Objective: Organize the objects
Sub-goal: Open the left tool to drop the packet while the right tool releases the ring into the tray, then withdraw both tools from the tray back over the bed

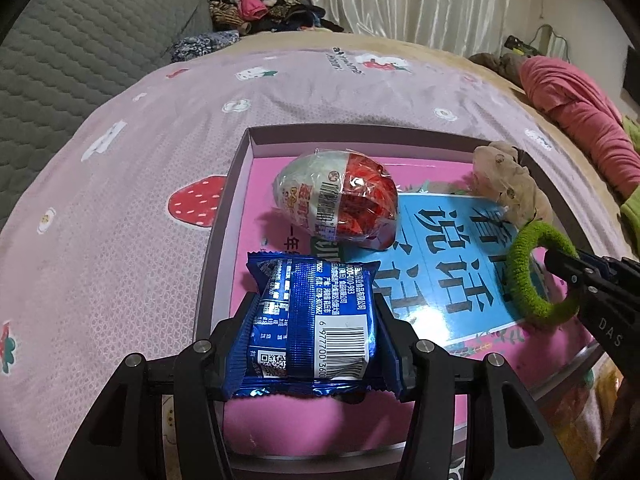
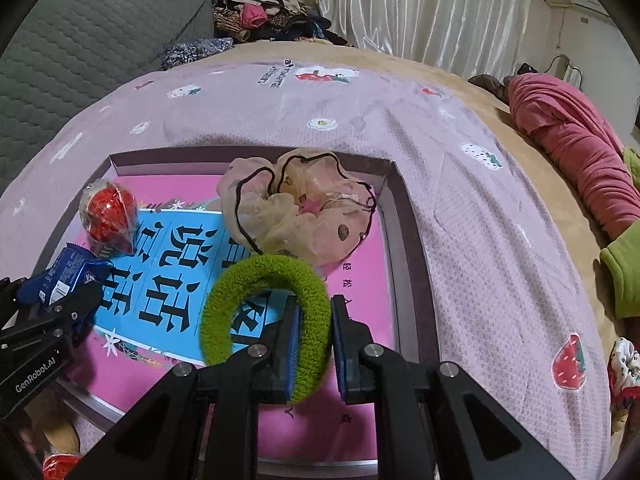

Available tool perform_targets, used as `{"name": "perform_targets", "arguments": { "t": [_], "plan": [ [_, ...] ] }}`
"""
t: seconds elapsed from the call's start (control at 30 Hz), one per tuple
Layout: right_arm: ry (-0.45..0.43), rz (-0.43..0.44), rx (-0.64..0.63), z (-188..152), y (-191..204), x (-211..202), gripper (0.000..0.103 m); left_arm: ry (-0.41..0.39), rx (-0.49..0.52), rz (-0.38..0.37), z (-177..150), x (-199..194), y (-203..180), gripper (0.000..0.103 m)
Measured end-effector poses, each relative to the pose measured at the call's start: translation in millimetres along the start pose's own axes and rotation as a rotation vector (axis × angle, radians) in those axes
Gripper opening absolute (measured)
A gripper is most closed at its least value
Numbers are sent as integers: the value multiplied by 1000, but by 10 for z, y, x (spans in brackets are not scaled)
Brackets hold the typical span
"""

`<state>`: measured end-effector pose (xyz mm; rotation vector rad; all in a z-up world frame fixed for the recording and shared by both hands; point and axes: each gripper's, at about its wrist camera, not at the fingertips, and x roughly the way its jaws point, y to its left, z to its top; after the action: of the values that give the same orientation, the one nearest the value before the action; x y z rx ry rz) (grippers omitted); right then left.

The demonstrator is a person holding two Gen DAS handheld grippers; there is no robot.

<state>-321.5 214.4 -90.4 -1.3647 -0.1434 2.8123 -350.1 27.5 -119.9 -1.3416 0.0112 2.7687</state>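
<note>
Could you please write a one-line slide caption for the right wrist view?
Right hand-held gripper holds a green hair tie over the box, beside a sheer scrunchie.

Right gripper (image 2: 314, 340) clamps a green hair tie (image 2: 266, 320) over a shallow box (image 2: 404, 232) on a bed.
Ahead lies a beige scrunchie (image 2: 304, 212); far left, the left gripper (image 2: 60, 300) grips a blue snack packet (image 2: 64, 272) beside a wrapped egg (image 2: 108, 216).

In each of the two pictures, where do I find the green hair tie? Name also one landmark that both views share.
Left wrist view: the green hair tie is at the right edge, held by the right tool, over the box.
Right wrist view: the hair tie is in the lower centre, with its right side between the tool's pads.
Shared landmark: the red and white wrapped egg lying in the box.
</note>
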Motion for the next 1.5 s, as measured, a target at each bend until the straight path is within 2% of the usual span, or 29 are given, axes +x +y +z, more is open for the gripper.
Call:
{"name": "perform_targets", "arguments": {
  "t": [0.27, 0.4, 0.47, 0.5, 0.53, 0.57, 0.7, 0.83, 0.93, 1.07, 1.13, 1.23, 1.3, 1.5],
  "plan": [
    [-2, -3, -8, -9, 30, -27, 26, 1, 0, -1, -2, -10, 13, 57],
    [-7, -6, -7, -3, 35, -54, 39, -15, -7, -8, 9, -75, 58, 63],
    [-14, -8, -5, 8, 26, -70, 40, -19, -14, -16, 17, -109, 68, 63],
    [-16, -8, -5, 11, 27, -80, 40, -25, -12, -13, 19, -127, 65, 66],
    [-18, -7, -6, 15, 28, -91, 41, -31, -7, -4, 22, -145, 57, 74],
    [-20, -9, -7, 19, 33, -106, 43, -33, -3, 2, 28, -157, 56, 75],
    [-37, -18, -12, 33, 40, -176, 55, -50, -1, -3, 38, -229, 58, 75],
    [-71, -21, -10, 58, 34, -296, 57, -71, -3, -20, 46, -338, 61, 75],
    [-105, -21, -12, 79, 38, -401, 63, -90, -4, -11, 59, -408, 60, 78],
    [-129, -19, -17, 95, 65, -517, 66, -123, -1, 40, 51, -524, 75, 79],
    [-138, -17, -18, 97, 74, -584, 67, -127, -5, 40, 46, -594, 77, 79],
    [-167, -16, -24, 98, 111, -747, 76, -133, -7, 41, 13, -716, 66, 80],
    [-181, -30, -24, 80, 129, -861, 86, -128, -2, 42, -41, -812, 44, 80],
    [-193, -21, -22, -101, 121, -1167, 90, -118, -5, 57, -187, -1076, 7, 80]
  ]
}}
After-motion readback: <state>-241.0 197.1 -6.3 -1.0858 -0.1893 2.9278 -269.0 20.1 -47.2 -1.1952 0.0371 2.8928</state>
